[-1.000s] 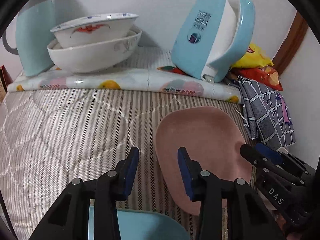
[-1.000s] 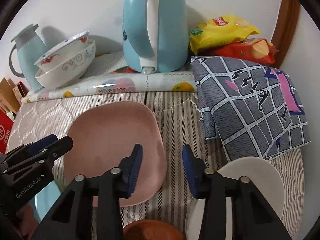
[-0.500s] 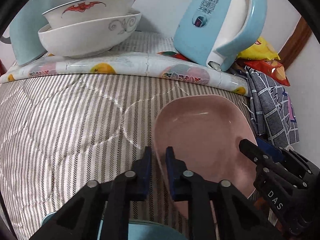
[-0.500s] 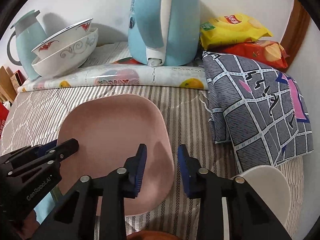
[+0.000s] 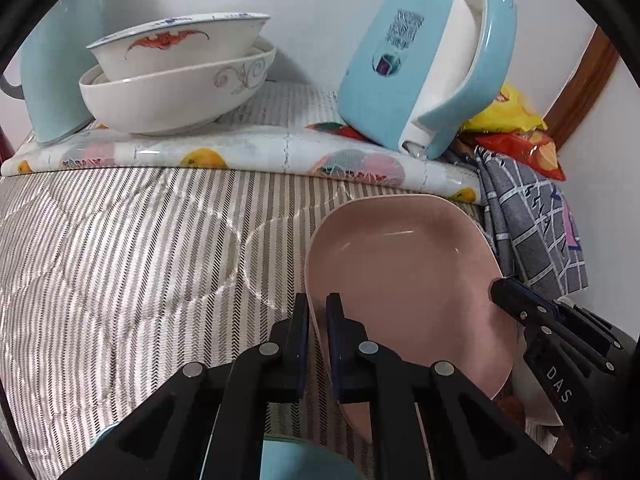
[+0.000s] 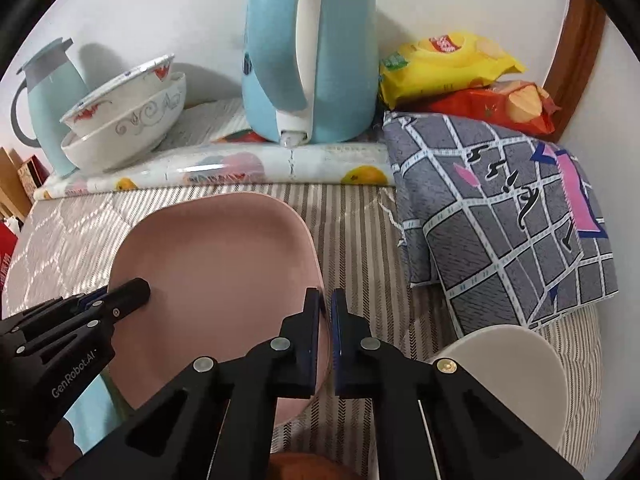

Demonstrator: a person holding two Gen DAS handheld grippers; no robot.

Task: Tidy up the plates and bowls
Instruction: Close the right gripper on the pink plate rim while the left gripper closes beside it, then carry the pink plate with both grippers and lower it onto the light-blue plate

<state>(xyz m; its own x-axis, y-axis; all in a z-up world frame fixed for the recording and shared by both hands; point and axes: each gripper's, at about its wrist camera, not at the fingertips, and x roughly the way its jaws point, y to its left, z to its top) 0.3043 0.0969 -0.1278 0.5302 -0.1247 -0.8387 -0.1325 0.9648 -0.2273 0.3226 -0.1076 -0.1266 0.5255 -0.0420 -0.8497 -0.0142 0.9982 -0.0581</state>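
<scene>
Pink plate (image 5: 404,276) held between both tongs: left tongs (image 5: 318,312) clamp its left rim, right tongs (image 6: 325,308) clamp its right rim, both just closed.

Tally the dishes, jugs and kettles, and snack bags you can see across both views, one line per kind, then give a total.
Plates: 2, the pink plate and the white plate
Bowls: 2, the bat-patterned bowl nested in the scroll-patterned bowl
Jugs and kettles: 2, the pale blue jug and the blue kettle
Snack bags: 2, the yellow bag and the red bag
Total: 8
</scene>
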